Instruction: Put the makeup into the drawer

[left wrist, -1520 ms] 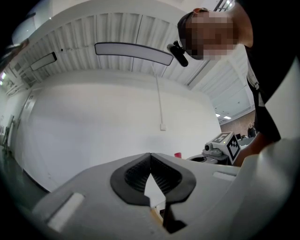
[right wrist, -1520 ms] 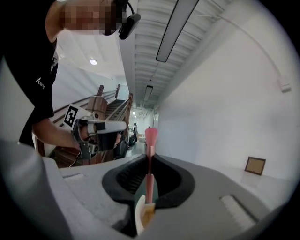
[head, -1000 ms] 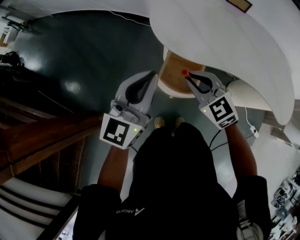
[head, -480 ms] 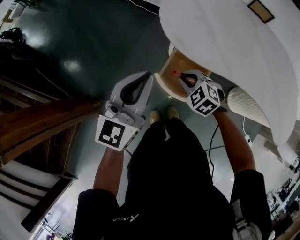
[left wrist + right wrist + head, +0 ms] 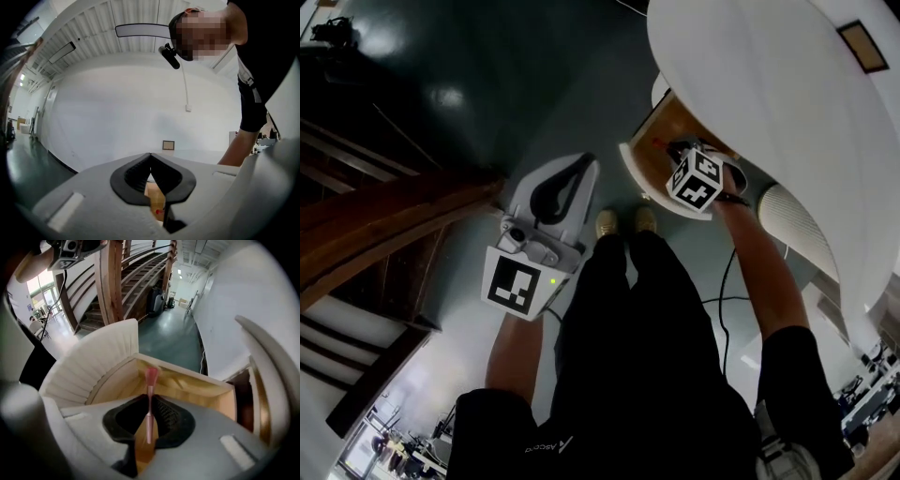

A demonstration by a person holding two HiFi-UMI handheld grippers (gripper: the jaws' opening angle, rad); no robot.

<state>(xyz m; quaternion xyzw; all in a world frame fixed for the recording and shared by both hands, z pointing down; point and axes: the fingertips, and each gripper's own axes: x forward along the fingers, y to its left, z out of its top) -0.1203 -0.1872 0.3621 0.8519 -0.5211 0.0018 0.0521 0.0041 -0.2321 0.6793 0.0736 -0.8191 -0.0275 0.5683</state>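
Right gripper view: I am pinching the makeup stick (image 5: pixel 150 379) in the right gripper (image 5: pixel 149 401) over the drawer (image 5: pixel 192 380).
Left gripper view: I am holding the left gripper (image 5: pixel 150 159) clenched, empty.

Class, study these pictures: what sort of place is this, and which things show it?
Probably a large open hall or studio, not a home: a dark green floor, a wooden staircase, and a curved white table with an open wooden drawer, over which the right gripper holds a pink makeup brush.
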